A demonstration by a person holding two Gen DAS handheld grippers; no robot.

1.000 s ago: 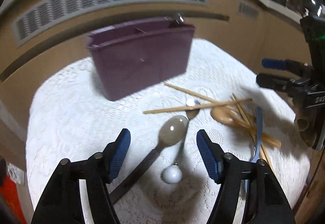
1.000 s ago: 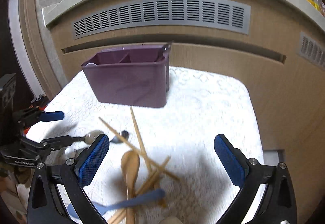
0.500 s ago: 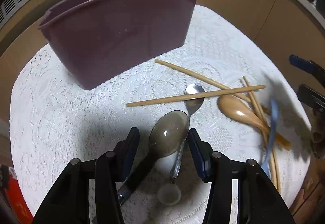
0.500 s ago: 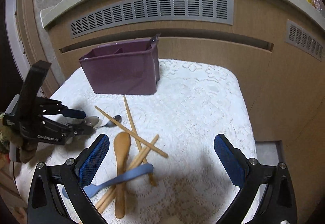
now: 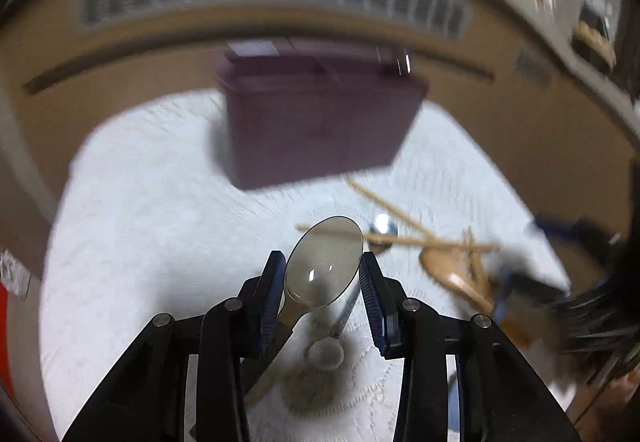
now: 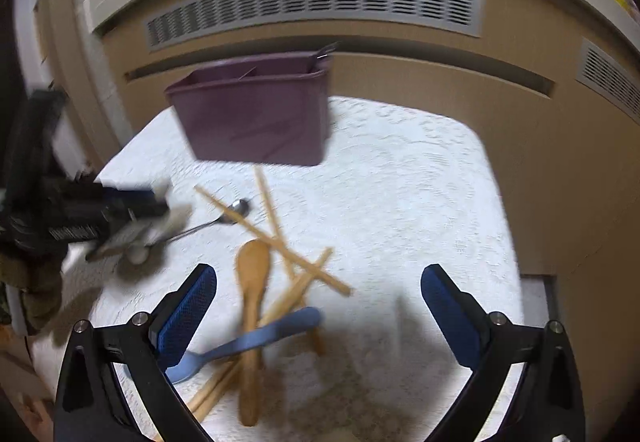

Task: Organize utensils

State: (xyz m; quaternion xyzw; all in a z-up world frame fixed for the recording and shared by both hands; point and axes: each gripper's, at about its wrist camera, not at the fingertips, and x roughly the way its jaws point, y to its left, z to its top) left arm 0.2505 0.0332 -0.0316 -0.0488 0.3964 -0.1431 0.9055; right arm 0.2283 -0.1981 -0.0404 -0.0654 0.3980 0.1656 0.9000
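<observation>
Gleaming translucent grey spoon (image 5: 323,262), clamped bowl-forward.

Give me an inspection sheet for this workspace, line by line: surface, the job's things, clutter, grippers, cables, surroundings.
Surface: white lace tablecloth covers the table.
Job's things: purple plastic utensil caddy stands at the back, a metal piece poking from its right end. Translucent grey spoon is raised between the left gripper's pads. Small metal spoon, wooden spoon, blue plastic spoon and wooden chopsticks lie crossed in a pile.
Clutter: nothing seen.
Grippers: left gripper shut on the grey spoon's bowl; right gripper open, empty, above the pile.
Cables: nothing seen.
Surroundings: beige cabinet with grey vent grille behind the table.
</observation>
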